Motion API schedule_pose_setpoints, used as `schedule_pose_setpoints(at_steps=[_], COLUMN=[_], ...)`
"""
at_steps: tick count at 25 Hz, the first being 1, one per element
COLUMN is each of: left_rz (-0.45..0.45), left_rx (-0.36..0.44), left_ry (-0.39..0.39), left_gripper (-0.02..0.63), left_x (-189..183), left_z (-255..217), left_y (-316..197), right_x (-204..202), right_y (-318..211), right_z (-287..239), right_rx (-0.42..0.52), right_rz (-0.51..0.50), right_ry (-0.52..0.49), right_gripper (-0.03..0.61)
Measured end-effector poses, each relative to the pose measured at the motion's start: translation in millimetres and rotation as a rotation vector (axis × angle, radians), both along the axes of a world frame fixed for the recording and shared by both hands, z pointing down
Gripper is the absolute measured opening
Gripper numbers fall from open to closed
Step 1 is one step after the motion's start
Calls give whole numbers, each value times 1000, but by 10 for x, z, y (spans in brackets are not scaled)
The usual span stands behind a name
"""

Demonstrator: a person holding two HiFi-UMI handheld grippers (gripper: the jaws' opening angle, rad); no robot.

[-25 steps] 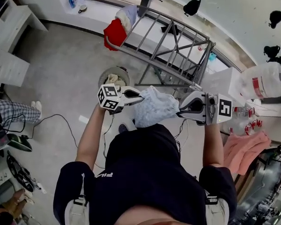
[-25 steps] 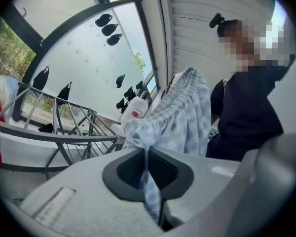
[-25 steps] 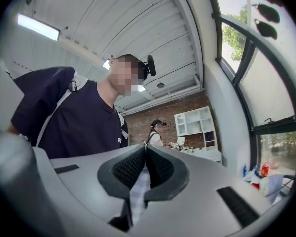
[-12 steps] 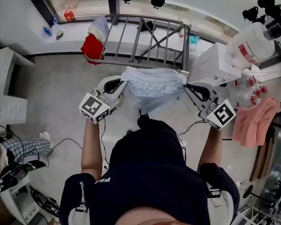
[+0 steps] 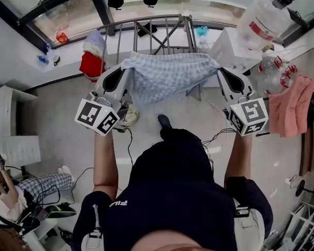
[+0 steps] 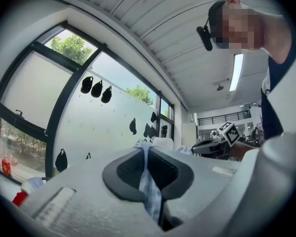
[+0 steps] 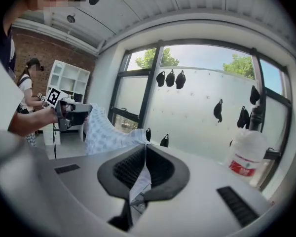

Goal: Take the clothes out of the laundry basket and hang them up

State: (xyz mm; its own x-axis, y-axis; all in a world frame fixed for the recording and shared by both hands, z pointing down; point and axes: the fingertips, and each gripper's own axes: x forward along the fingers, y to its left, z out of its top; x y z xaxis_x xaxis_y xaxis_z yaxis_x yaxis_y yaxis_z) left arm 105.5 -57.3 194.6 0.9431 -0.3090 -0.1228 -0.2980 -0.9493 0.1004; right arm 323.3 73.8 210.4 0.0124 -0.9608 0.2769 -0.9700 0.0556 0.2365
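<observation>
Pale blue checked cloth point(image 5: 167, 76) stretched wide between the two claws, hanging just on the person's side of the rack point(image 5: 162, 30) — can't tell if it's touching the bars. Left gripper point(image 5: 124, 69) clamped tight on the cloth's left corner, right gripper point(image 5: 219, 71) clamped on the right one, with fabric pinched flat between the pads in both gripper views. Red garment point(image 5: 91, 66) draped over the rack's left end. Basket point(image 5: 130, 115) on the floor short of the rack — mostly hidden behind the left gripper. Pink towel point(image 5: 290, 106) well off to the rack's right.
</observation>
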Motion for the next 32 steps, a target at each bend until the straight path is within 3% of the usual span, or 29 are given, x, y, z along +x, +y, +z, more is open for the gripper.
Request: schedule_pose_setpoints(at_steps=[5, 9, 19, 24, 32], left_rz=[27, 37, 33, 21, -50], left_rx=[83, 135, 94, 113, 70], left_ry=[-36, -56, -110, -140, -174], left_gripper=[28, 28, 28, 28, 28], left_x=[235, 442, 989, 1342, 2048], left_z=[-235, -382, -250, -270, -300], left_y=[65, 120, 11, -201, -1094], right_x=[178, 331, 992, 1371, 2097], right_y=[164, 259, 290, 40, -917], right_z=[-305, -527, -518, -518, -712], right_rx=[36, 71, 83, 86, 106], right_rz=[93, 124, 224, 267, 224], right_ry=[80, 71, 28, 64, 106], right_gripper=[11, 11, 11, 11, 11])
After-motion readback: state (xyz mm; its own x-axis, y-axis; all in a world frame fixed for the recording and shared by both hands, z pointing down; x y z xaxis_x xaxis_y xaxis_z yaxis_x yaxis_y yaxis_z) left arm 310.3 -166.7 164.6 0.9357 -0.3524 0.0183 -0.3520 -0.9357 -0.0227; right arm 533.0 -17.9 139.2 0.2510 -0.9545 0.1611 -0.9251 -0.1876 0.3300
